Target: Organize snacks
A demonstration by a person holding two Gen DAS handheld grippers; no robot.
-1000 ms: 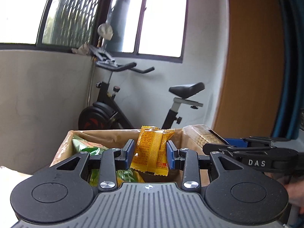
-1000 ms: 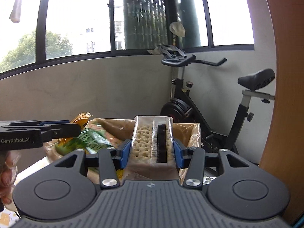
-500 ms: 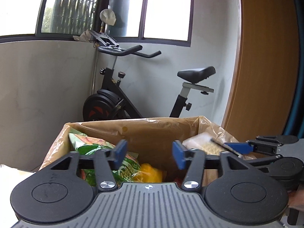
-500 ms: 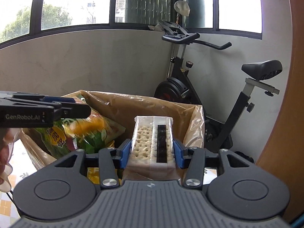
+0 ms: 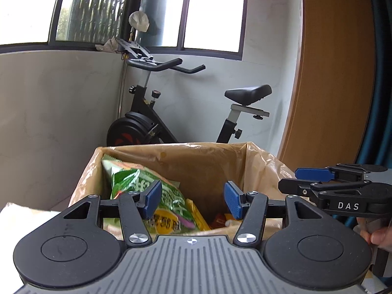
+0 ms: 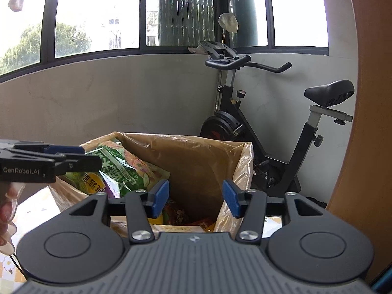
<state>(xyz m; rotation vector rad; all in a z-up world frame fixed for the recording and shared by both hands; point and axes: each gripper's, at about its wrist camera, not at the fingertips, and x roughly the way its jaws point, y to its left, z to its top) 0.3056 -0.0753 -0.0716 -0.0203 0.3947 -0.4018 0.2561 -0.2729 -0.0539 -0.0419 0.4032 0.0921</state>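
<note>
A box lined with a brown plastic bag (image 5: 201, 161) holds snacks; it also shows in the right wrist view (image 6: 196, 156). A large green snack bag (image 5: 137, 183) leans at its left, also in the right wrist view (image 6: 125, 169). Small orange and yellow packets (image 5: 198, 215) lie at the bottom. A cracker pack (image 6: 181, 227) lies low in the box. My left gripper (image 5: 192, 202) is open and empty above the box. My right gripper (image 6: 196, 197) is open and empty above the box. Each gripper shows side-on in the other's view.
An exercise bike (image 5: 152, 127) stands behind the box against the grey wall under the windows. A wooden panel (image 5: 330, 73) rises at the right. A patterned tabletop (image 6: 29, 210) lies to the left of the box.
My left gripper let go of the orange packet, which dropped into the box. My right gripper then opened and released the cracker pack into the box. Both now stand open.
</note>
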